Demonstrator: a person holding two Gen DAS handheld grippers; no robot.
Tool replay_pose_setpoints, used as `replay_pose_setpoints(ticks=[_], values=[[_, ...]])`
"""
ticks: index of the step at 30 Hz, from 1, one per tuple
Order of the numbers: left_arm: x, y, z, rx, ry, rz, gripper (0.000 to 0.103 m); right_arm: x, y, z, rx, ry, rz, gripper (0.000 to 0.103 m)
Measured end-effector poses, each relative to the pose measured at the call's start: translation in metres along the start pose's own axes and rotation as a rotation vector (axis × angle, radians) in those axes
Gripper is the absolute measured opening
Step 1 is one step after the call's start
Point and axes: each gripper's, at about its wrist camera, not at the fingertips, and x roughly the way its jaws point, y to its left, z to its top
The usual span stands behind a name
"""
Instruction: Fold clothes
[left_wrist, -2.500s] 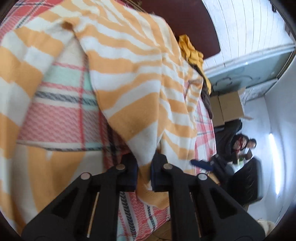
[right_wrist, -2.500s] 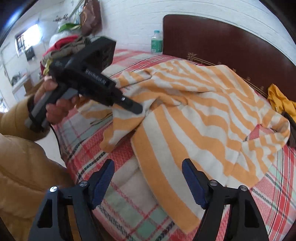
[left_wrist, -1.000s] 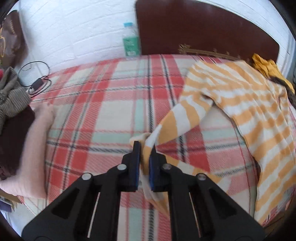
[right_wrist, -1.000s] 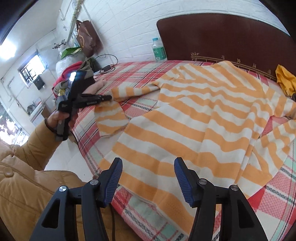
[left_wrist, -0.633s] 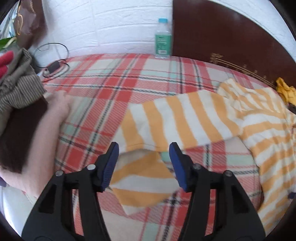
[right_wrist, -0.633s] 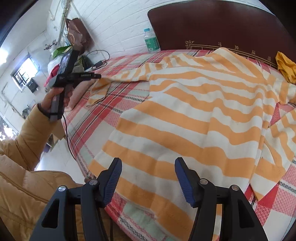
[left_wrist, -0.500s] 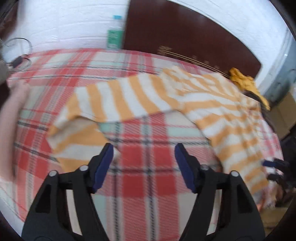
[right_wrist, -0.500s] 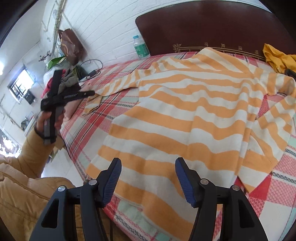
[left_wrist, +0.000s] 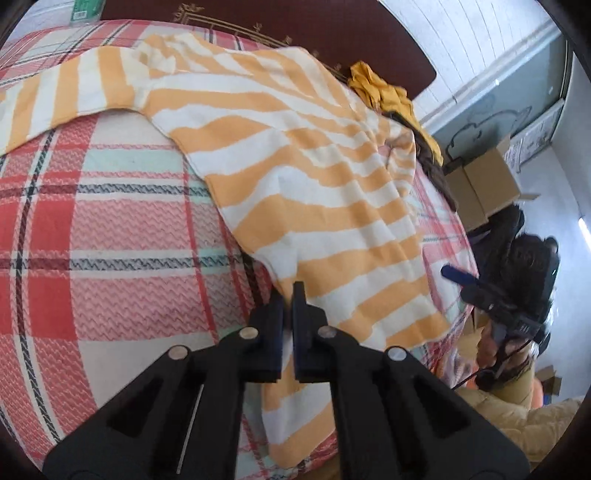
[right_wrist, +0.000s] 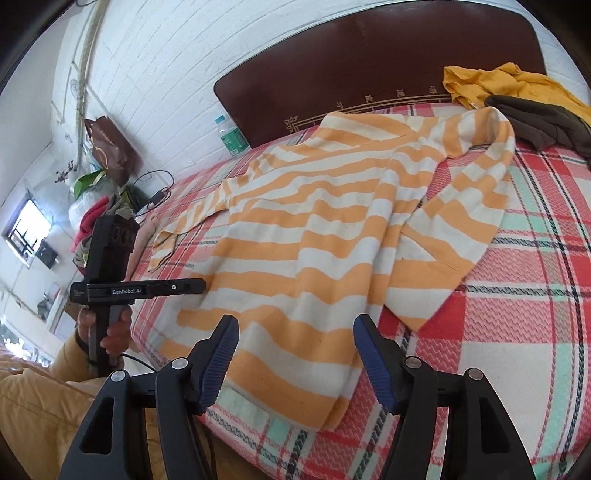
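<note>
Right wrist view: limp striped sweater (right_wrist: 332, 236) best pinched at hem; right tool (right_wrist: 295, 354) wide, left tool (left_wrist: 287, 306) closed, empty.

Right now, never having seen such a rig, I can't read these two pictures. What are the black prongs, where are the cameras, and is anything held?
There is no robot here. A person holds a hand tool with two fingers in each hand, and each tool carries a camera that looks along its fingers. One picture comes from the left gripper, the other from the right gripper. An orange and white striped sweater lies spread on a checked blanket. The left fingers are shut at the sweater's edge, and I cannot tell if they pinch cloth. The right fingers have just been opening and grip nothing.
</note>
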Motion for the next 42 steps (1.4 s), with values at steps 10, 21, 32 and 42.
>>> replay_pose_setpoints(ticks=[10,21,32,42], values=[[-0.072,0.070,0.006,-0.219,-0.153,0.125,0.004,0.013,-0.007,-0.014,0.005,0.070,-0.016,0.067],[-0.043,0.051,-0.023,-0.035,-0.028,0.186,0.066,0.032,0.010,-0.023,-0.119,0.113,-0.135,0.046],[-0.083,0.012,-0.036,0.061,0.008,0.004,0.005,-0.036,-0.004,-0.014,-0.090,0.034,-0.038,0.003],[-0.062,0.046,-0.048,-0.004,0.073,0.092,0.066,-0.003,-0.017,-0.027,0.011,0.091,-0.017,0.060]])
